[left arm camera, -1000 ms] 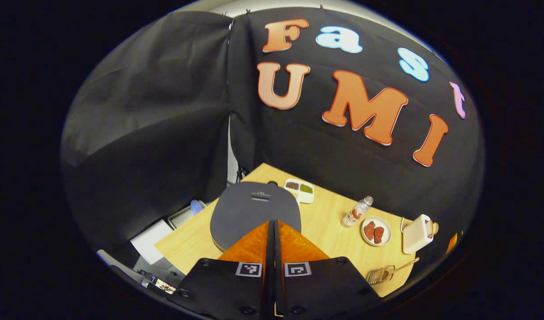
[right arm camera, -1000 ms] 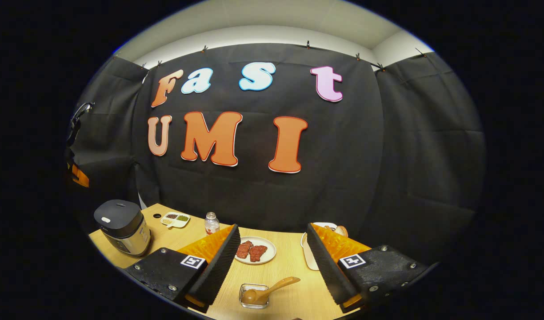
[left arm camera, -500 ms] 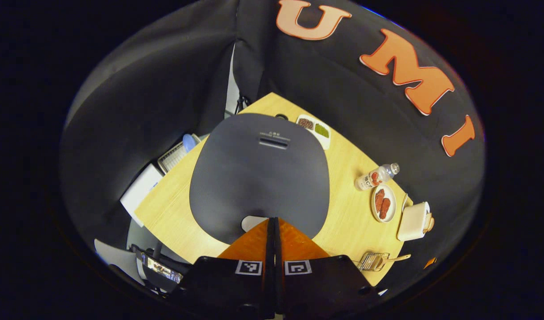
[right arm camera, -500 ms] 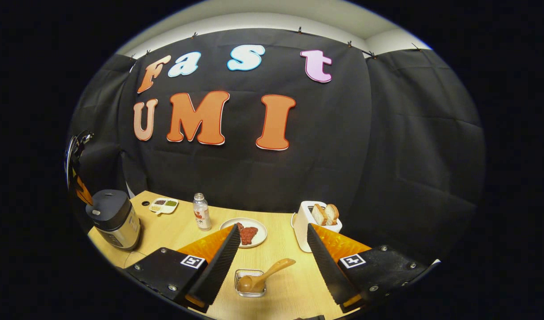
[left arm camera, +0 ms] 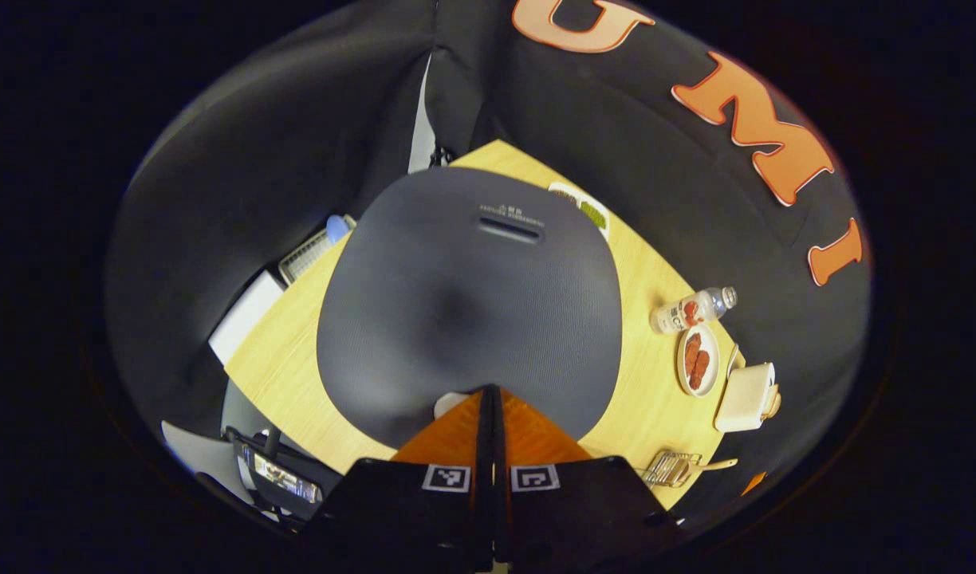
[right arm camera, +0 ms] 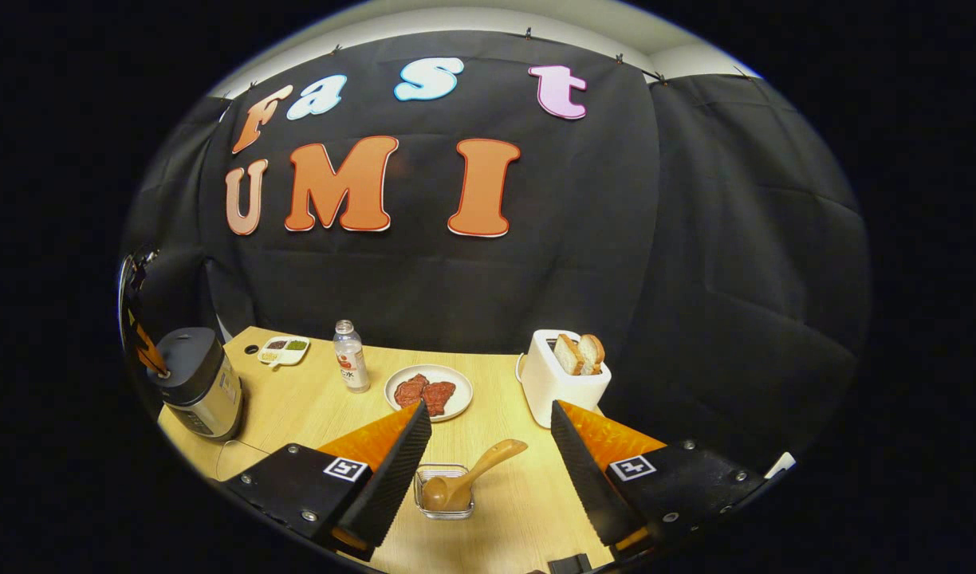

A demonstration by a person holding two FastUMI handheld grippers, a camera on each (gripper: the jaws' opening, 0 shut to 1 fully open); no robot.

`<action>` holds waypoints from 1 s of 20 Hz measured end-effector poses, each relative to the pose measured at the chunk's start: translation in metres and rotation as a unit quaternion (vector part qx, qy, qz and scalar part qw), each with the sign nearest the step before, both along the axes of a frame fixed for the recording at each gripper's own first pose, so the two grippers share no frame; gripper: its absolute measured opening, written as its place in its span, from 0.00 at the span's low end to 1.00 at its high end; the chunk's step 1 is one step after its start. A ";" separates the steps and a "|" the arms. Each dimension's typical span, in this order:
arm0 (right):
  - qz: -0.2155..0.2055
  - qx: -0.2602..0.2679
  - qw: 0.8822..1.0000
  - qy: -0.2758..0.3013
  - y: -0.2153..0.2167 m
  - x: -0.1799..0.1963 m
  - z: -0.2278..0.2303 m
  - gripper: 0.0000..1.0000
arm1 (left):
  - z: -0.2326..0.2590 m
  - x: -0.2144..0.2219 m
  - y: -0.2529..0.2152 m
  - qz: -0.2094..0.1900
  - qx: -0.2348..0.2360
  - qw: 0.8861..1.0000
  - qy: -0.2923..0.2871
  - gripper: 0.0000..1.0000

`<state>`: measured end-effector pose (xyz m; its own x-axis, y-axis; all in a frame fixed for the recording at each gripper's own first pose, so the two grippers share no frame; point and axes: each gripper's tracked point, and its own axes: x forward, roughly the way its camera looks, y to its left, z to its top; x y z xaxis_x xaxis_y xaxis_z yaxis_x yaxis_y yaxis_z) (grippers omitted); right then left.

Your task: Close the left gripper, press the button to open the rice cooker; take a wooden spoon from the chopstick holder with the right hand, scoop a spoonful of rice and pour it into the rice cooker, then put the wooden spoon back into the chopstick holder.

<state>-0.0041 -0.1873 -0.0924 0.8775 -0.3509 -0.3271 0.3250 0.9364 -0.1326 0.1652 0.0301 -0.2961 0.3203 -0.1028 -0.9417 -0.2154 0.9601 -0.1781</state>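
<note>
On the table, the rice cooker stands at the far left, lid down. The left gripper, jaws pressed together, sits right at its pale button; contact is unclear. Right of the cooker come a bottle, a plate and a toaster. In front of the plate the wooden spoon leans in its clear holder, between the right gripper's spread jaws. The spoon looks light and stiff, best held at mid-handle.
</note>
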 end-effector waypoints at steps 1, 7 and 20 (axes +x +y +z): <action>0.002 0.006 1.000 0.002 0.001 0.002 -0.003 0.94 | 0.001 0.003 0.000 0.007 -0.006 1.000 -0.014 0.05; 0.021 0.037 0.999 0.031 0.005 0.012 -0.031 0.94 | 0.010 -0.002 0.004 -0.005 -0.017 0.999 -0.047 0.05; -0.002 0.099 0.988 0.122 -0.017 0.014 -0.111 0.94 | 0.163 0.011 -0.012 -0.066 0.091 0.935 -0.337 0.05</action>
